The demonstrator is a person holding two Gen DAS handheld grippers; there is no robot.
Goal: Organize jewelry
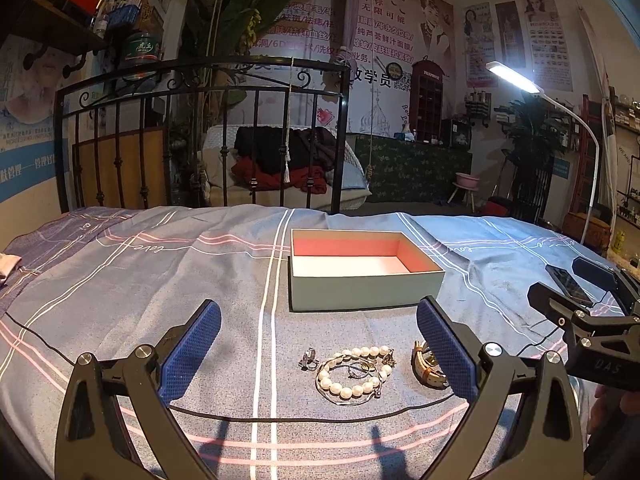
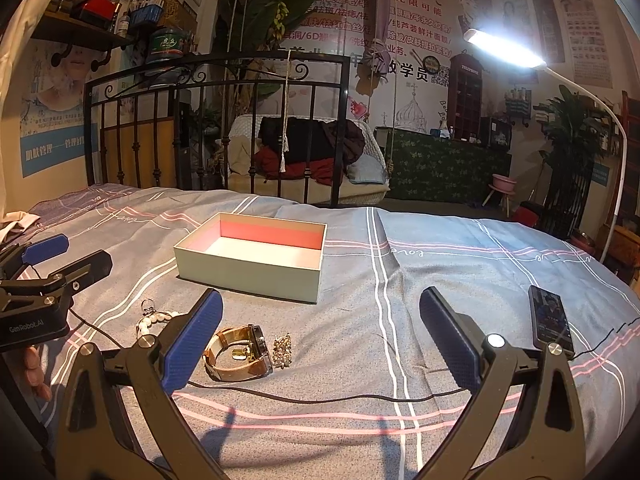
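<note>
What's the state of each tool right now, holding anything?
Left tool: open, empty, above the pearl bracelet.
Right tool: open, empty, the watch near its left finger.

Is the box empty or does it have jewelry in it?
Empty. The box is open and only its bare white floor and pink walls show; the pearl bracelet and watch lie on the bedspread.

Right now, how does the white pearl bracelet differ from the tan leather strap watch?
The white pearl bracelet is a ring of round beads lying flat; the tan leather strap watch is a broad band standing on edge. A thin silver chain overlaps the bracelet, not the watch. Both lie on the bedspread, outside the box.
</note>
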